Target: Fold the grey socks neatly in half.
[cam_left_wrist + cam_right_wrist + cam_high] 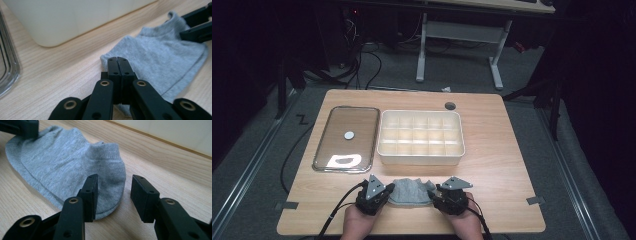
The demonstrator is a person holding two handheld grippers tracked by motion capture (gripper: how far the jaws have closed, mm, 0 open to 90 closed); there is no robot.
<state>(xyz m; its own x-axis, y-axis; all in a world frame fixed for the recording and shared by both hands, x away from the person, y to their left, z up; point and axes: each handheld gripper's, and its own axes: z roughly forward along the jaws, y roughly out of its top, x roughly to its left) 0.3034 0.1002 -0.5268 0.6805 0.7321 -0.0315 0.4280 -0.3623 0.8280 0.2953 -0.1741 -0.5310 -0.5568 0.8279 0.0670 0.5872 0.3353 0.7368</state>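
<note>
Both hand-held grippers sit at the table's [507,150] near edge, flanking a grey sock [410,192]. Left hand-held gripper [117,59] is clamped on one end of it; right hand-held gripper [114,192] stands open astride the other end.

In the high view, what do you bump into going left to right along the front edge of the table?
Left gripper → crumpled grey sock → right gripper.
</note>
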